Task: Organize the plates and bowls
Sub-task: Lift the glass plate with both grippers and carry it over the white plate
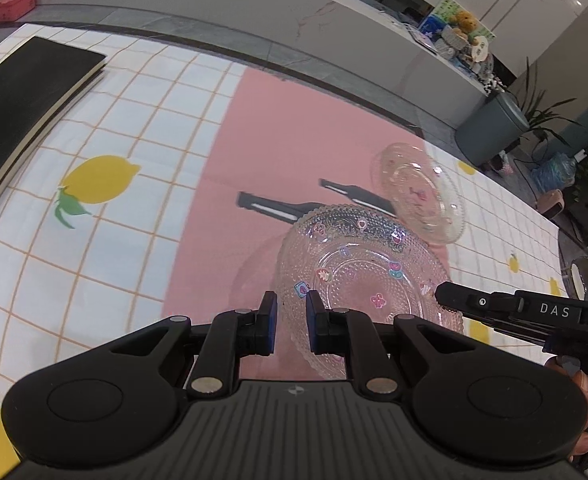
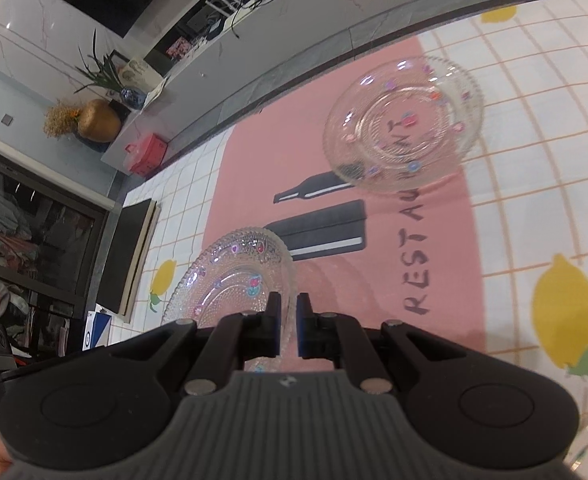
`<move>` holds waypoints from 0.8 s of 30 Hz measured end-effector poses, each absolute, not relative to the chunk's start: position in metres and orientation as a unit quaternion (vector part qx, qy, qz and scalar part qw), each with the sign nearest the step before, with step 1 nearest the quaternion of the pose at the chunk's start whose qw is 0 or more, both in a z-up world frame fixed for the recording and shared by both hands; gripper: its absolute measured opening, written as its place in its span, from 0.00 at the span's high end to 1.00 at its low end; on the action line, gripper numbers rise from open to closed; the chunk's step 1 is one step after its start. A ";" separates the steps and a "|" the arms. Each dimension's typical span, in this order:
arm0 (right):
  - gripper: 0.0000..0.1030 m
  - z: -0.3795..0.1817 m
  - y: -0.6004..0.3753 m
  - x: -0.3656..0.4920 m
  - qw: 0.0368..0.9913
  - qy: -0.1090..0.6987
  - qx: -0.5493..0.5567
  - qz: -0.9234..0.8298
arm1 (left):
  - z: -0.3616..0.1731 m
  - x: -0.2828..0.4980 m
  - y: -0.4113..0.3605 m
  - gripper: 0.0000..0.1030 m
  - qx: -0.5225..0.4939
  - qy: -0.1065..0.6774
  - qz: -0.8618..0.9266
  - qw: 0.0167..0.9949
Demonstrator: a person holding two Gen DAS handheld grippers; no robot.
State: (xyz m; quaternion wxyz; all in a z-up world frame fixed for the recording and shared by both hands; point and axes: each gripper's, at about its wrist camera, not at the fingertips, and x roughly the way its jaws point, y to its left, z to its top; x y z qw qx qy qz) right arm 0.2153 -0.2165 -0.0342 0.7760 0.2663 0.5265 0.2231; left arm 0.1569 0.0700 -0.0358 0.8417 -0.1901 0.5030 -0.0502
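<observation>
Both grippers are clamped on the rim of one beaded glass plate (image 1: 357, 276): the left gripper (image 1: 292, 322) pinches its near edge, and the right gripper (image 2: 288, 320) bites the opposite side of the rim, its jaws almost fully together on the thin glass. Holding it from two sides makes sense to me, since the glass is slick and a single pinch on the edge would let it swing. The plate appears to hang clear above the pink placemat (image 1: 294, 140), tipped a little, a faint shadow beneath it. Both tools angle steeply downward, the right one reaching across in front of the left. The second glass plate (image 2: 403, 124) lies flat farther along the mat, well apart, partly over the lemon-print tablecloth (image 1: 94, 128). I judge that it is where the held plate will be stacked. A black notebook (image 1: 26, 108) lies off to one side.
</observation>
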 end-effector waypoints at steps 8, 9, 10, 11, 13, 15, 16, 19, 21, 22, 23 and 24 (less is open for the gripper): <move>0.95 -0.017 -0.251 0.198 0.784 0.509 0.285 0.212 | -0.024 0.153 0.043 0.84 -0.187 0.497 -0.070 0.845; 0.95 -0.015 -0.255 0.195 0.785 0.507 0.286 0.211 | -0.023 0.153 0.039 0.84 -0.186 0.496 -0.073 0.845; 0.95 -0.014 -0.260 0.193 0.786 0.506 0.288 0.208 | -0.022 0.152 0.034 0.84 -0.184 0.496 -0.075 0.845; 0.95 -0.013 -0.265 0.190 0.787 0.505 0.289 0.206 | -0.020 0.152 0.030 0.84 -0.182 0.495 -0.078 0.846; 0.95 -0.012 -0.275 0.185 0.788 0.503 0.294 0.199 | -0.017 0.150 0.021 0.84 -0.177 0.494 -0.085 0.847; 0.95 -0.010 -0.285 0.179 0.789 0.500 0.300 0.192 | -0.014 0.149 0.011 0.84 -0.171 0.492 -0.092 0.848; 0.95 -0.009 -0.291 0.176 0.790 0.498 0.302 0.188 | -0.013 0.148 0.006 0.84 -0.169 0.492 -0.096 0.849; 0.95 -0.003 -0.307 0.168 0.795 0.491 0.308 0.179 | -0.009 0.145 -0.010 0.84 -0.161 0.491 -0.106 0.850; 0.95 0.000 -0.318 0.161 0.797 0.488 0.311 0.172 | -0.007 0.142 -0.020 0.84 -0.158 0.490 -0.114 0.850; 0.95 0.002 -0.324 0.157 0.799 0.486 0.312 0.169 | -0.007 0.141 -0.025 0.84 -0.156 0.490 -0.119 0.849; 0.95 0.002 -0.329 0.154 0.800 0.485 0.314 0.166 | -0.006 0.139 -0.030 0.84 -0.155 0.489 -0.123 0.849; 0.95 0.003 -0.335 0.151 0.801 0.483 0.316 0.162 | -0.005 0.138 -0.035 0.84 -0.153 0.490 -0.127 0.849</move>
